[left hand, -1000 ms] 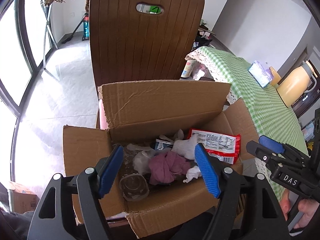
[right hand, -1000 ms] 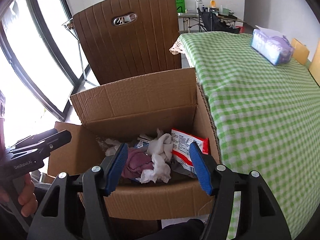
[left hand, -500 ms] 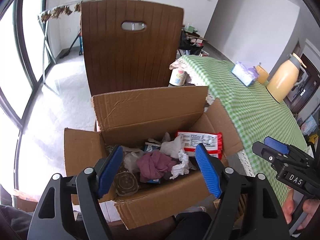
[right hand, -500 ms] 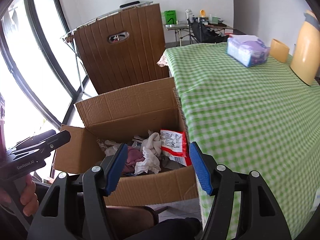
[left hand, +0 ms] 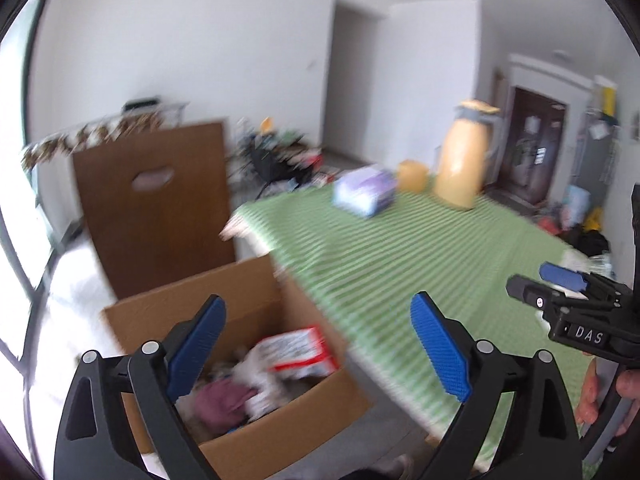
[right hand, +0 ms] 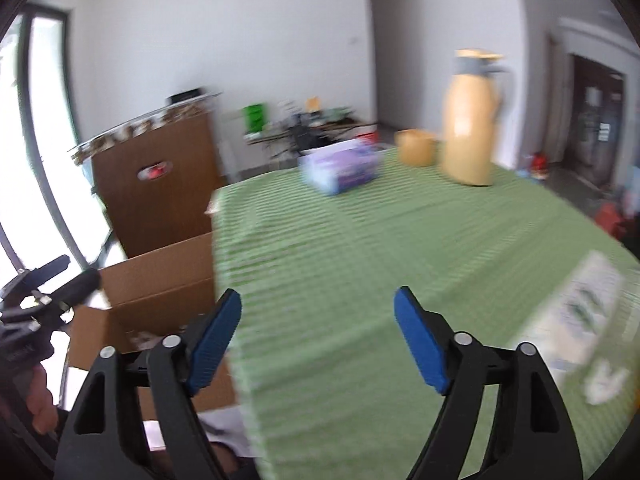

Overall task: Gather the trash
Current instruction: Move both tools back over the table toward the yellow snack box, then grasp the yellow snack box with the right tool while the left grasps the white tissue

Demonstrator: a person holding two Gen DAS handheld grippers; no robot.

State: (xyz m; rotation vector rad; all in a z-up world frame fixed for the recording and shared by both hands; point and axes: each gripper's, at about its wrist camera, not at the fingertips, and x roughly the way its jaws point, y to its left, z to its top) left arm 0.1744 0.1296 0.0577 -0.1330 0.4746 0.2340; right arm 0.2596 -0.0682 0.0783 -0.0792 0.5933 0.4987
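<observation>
Both grippers, left gripper [left hand: 318,340] and right gripper [right hand: 318,336], have lifted from the cardboard box [left hand: 256,364], jaws opening, empty; only the right view shows white packaging [right hand: 580,320] on the green tablecloth [right hand: 360,248].

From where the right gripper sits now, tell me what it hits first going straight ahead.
Most likely the green checked tablecloth: the right gripper, its fingers opening with nothing between them, points down onto bare cloth. The purple tissue pack lies further along that line, though blur leaves depth unclear.
</observation>
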